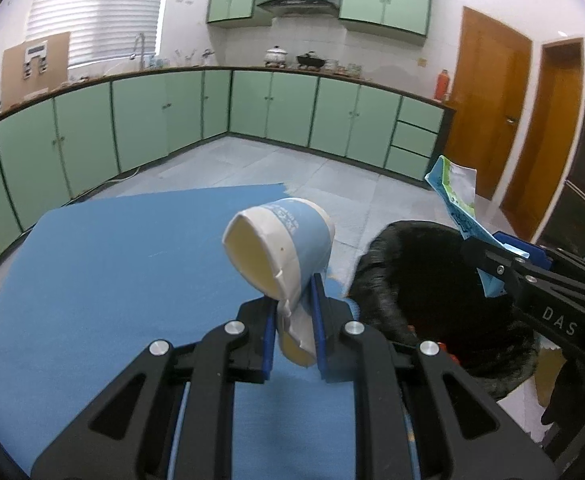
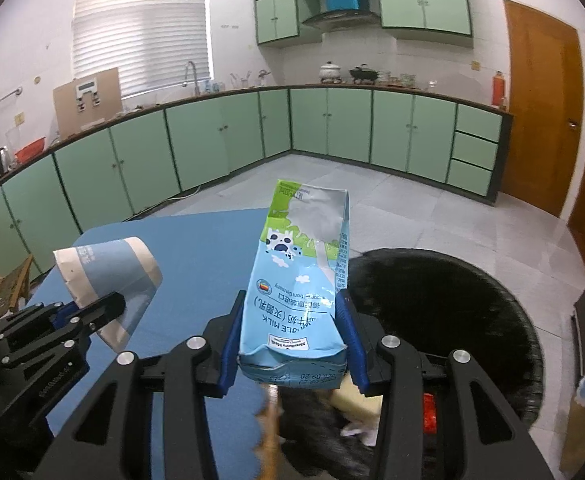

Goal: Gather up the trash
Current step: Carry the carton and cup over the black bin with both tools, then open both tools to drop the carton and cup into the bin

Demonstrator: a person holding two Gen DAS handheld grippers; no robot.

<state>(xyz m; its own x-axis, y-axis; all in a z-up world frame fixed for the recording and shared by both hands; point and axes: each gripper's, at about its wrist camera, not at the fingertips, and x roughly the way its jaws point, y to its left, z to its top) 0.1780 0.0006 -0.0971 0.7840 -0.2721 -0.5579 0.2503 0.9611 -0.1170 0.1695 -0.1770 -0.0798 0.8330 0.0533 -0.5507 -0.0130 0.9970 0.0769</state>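
The right gripper [image 2: 292,344] is clamped on a flattened milk carton [image 2: 300,292] above the black trash bag [image 2: 452,312], which already holds scraps. Beside it, over the blue table [image 1: 112,272], the left gripper [image 1: 294,332] pinches a crushed paper cup [image 1: 280,248]. Both pieces seem lifted but not yet dropped in.

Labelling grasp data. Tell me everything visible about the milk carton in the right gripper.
The milk carton is a flattened paper pack, light blue with a green and white band at its far end, a cartoon cow, and "MILK" print reading upside down. It looks empty, with creased sides. It stands tilted, pointing up and away from the camera. The right gripper clamps its lower part between blue pads, one on each side. It hangs over the near rim of the black trash bin, beside the blue table, touching neither.
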